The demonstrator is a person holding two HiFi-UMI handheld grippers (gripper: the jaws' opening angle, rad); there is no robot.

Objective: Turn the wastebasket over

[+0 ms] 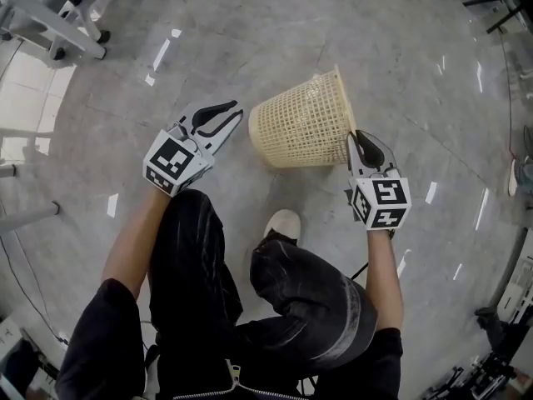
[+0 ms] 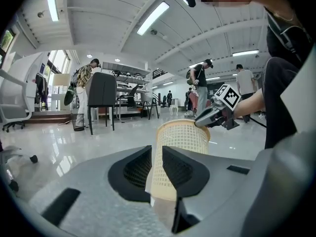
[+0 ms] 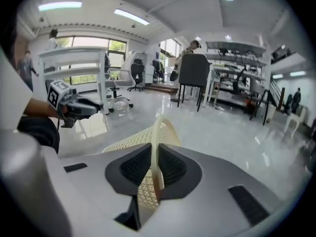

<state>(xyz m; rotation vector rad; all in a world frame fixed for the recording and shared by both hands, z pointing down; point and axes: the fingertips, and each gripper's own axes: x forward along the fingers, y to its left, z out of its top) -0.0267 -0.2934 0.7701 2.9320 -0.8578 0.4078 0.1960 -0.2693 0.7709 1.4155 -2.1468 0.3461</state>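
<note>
Nearest are the crouching person's black trousers (image 1: 196,265) and a white shoe (image 1: 285,222). Just beyond the knees, each hand holds a white gripper with a marker cube. The left gripper (image 1: 236,113) has its dark fingers drawn close with only a narrow slit between them and nothing in it. It stands just beside the narrow base end of the cream plastic lattice wastebasket (image 1: 300,123), with a small gap between them. The right gripper (image 1: 358,136) has its fingers pinching the basket's wide rim, and its own view shows the rim standing on edge between the pads. The wastebasket is tipped over the glossy grey floor (image 1: 391,48), base toward the left gripper and mouth toward the right. Whether the base rests on the floor cannot be told. Farther off at upper left stands a white wheeled frame (image 1: 50,15)
</note>
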